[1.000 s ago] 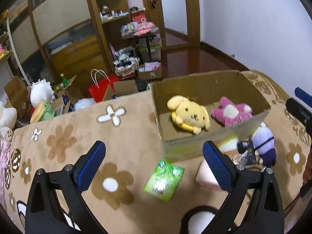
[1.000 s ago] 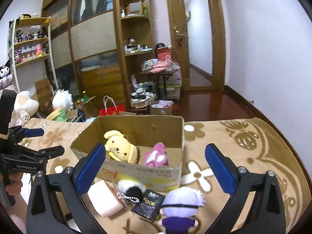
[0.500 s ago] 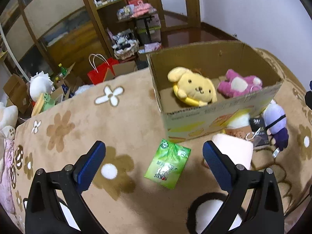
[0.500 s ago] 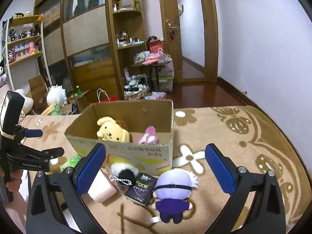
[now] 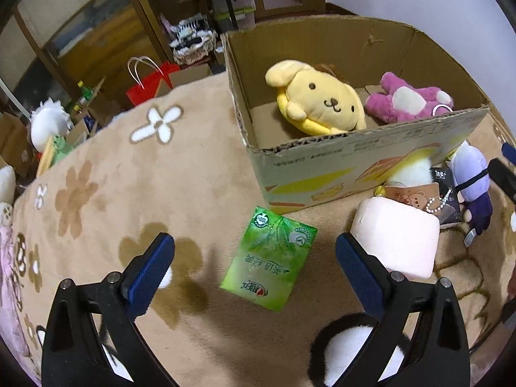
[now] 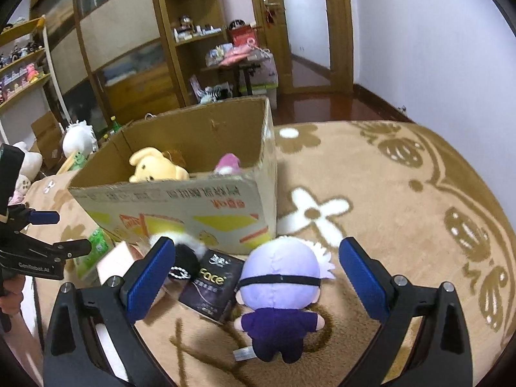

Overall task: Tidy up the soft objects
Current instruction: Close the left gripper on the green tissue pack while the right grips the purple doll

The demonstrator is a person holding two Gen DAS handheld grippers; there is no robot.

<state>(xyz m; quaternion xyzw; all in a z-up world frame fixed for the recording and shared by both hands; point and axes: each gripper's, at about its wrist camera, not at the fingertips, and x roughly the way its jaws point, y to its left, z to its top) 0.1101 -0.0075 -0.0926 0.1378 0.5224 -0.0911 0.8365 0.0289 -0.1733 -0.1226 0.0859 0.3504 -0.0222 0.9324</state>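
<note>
A cardboard box on the flowered blanket holds a yellow dog plush and a pink plush. In front of it lie a green tissue pack, a pink soft block, a black-and-white fluffy keychain, a black pack and a lavender-haired doll in purple. My left gripper is open above the green pack. My right gripper is open, straddling the doll from above.
The brown flowered blanket spreads to the left and right of the box. Beyond it are a red paper bag, wooden shelves, boxes and plush toys on the floor. A hand holds the left gripper.
Both grippers have dropped lower and closer: the left one over the green pack and pink block, the right one over the purple doll. Both stay open.
</note>
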